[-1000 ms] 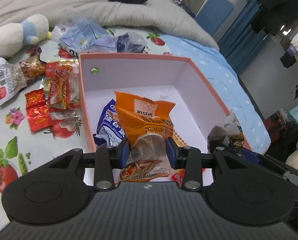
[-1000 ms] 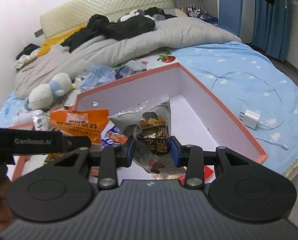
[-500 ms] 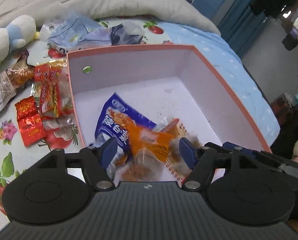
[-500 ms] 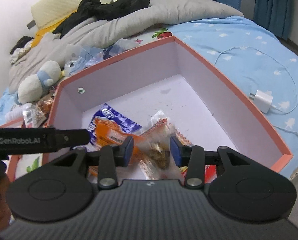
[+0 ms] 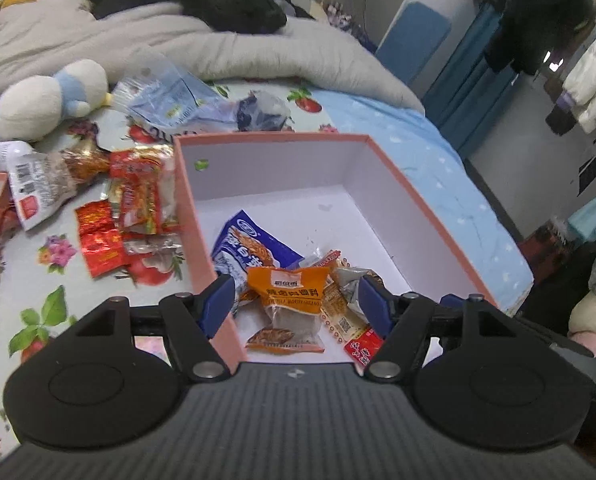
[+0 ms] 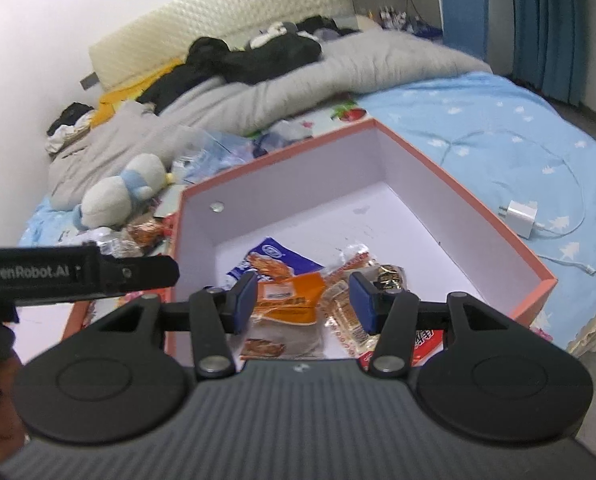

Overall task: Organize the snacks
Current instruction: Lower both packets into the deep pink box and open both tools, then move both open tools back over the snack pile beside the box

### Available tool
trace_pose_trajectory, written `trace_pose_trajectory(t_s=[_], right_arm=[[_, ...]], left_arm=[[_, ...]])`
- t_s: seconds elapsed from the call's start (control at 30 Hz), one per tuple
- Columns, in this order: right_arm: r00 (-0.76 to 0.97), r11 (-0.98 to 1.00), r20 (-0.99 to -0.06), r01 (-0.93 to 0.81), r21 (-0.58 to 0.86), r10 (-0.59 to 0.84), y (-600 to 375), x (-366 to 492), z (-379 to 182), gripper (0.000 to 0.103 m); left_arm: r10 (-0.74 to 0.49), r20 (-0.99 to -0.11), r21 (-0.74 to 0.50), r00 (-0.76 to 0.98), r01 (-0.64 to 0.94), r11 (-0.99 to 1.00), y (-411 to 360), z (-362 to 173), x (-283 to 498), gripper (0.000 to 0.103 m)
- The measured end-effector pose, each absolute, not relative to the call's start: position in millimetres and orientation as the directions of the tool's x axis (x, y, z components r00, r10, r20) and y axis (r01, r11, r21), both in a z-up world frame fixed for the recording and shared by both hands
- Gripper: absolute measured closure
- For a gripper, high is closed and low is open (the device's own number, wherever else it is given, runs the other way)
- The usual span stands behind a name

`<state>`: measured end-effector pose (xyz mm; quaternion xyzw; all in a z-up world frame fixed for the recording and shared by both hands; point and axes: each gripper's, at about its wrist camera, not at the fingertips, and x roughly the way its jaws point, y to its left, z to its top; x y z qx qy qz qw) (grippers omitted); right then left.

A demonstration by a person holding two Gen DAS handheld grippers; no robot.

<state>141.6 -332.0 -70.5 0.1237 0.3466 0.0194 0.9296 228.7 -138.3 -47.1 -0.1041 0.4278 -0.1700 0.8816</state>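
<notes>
Our left gripper (image 5: 294,304) stands apart and empty; our right gripper (image 6: 303,300) is opening, holding nothing. The packets (image 5: 294,292) lie in the box (image 5: 434,216). Risk: snagging its near wall while reaching for loose snacks (image 5: 134,200)

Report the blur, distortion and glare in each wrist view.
Left wrist: fisheye bends the pink box rim; orange packet fairly sharp, far bedding soft; bright window glare top right. Right wrist: same curved edges; mild motion blur on the plush toy; lighting even.
</notes>
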Motion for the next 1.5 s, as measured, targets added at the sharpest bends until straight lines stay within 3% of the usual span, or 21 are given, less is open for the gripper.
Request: trace_pose_trajectory(t_s=[0.6,0.97,1.5], right_arm=[[0.841,0.961,-0.505,-0.059,0.272,0.194,-272.2,62.5,-32.6,0.050],[0.803,0.945,-0.513,-0.185,0.269,0.304,-236.2,37.1,-40.5,0.050],[0.786,0.939,-0.516,-0.251,0.237,0.340,-200.1,47.1,-62.4,0.050]], left_arm=[[-0.351,-0.608,-0.353,0.712,0.154,0.923,-48.1,-1.5,117.5,0.030],[-0.297,-0.611,-0.361,0.734,0.075,0.930,-10.6,-12.1,65.2,0.030],[-0.290,-0.642,-0.403,0.709,0.010,0.915,11.1,-51.4,99.3,0.030]])
